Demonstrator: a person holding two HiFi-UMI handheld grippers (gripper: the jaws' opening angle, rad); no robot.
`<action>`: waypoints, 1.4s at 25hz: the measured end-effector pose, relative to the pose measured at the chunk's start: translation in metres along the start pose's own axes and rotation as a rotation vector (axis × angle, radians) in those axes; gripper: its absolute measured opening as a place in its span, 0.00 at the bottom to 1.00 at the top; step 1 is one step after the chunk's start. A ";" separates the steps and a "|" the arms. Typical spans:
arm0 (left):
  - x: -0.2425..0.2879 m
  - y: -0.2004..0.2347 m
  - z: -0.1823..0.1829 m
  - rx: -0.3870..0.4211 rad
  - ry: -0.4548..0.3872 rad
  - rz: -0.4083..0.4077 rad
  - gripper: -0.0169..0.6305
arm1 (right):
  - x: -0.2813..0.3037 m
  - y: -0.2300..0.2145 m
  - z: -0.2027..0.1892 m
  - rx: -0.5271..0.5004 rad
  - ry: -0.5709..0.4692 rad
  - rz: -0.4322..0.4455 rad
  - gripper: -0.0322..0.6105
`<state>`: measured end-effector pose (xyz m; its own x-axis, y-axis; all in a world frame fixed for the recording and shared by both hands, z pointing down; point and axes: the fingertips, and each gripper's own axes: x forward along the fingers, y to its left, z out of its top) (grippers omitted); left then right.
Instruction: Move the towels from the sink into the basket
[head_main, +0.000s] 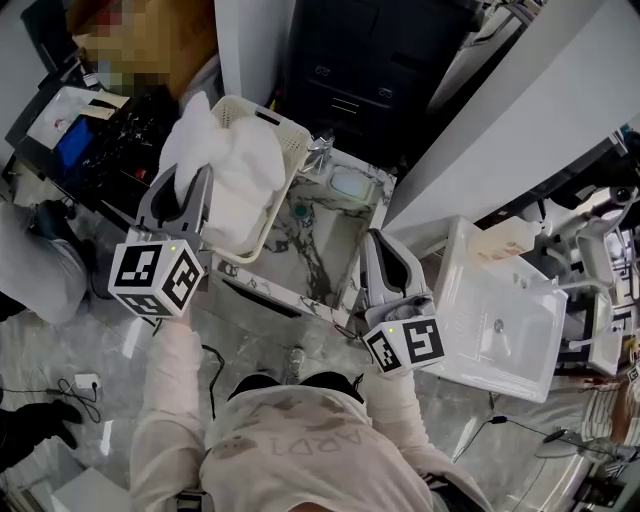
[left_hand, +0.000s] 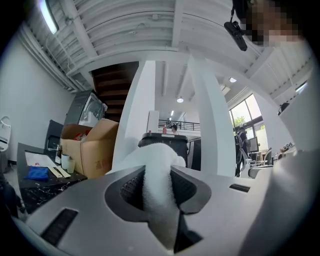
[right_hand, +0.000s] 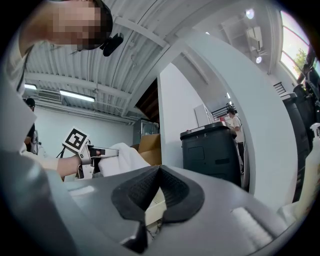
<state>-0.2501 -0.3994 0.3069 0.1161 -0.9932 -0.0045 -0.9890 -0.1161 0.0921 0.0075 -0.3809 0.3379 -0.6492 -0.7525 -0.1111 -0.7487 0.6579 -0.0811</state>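
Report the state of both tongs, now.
Left tongs: closed on a white fluffy cloth towel.
Right tongs: closed, nothing between them.

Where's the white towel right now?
The white towel hangs at the head view's upper left, pinched in the left gripper over the cream basket, left of the marble sink.

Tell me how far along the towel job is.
Done: the sink basin shows no towel in the head view. In hand: the left gripper is shut on a white towel, at the rim of the basket. Left: drop it in. The right gripper is shut and empty.
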 end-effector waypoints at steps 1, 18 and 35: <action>0.003 0.001 -0.005 0.001 0.010 0.003 0.18 | 0.002 -0.001 -0.001 0.000 0.004 0.000 0.07; 0.049 0.029 -0.093 -0.016 0.221 0.079 0.19 | 0.020 -0.020 -0.018 0.006 0.045 -0.002 0.07; 0.061 0.052 -0.142 0.098 0.423 0.171 0.30 | 0.022 -0.029 -0.024 0.014 0.062 -0.021 0.07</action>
<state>-0.2815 -0.4647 0.4529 -0.0418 -0.9109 0.4105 -0.9988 0.0283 -0.0388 0.0116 -0.4172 0.3611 -0.6408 -0.7662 -0.0480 -0.7605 0.6421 -0.0966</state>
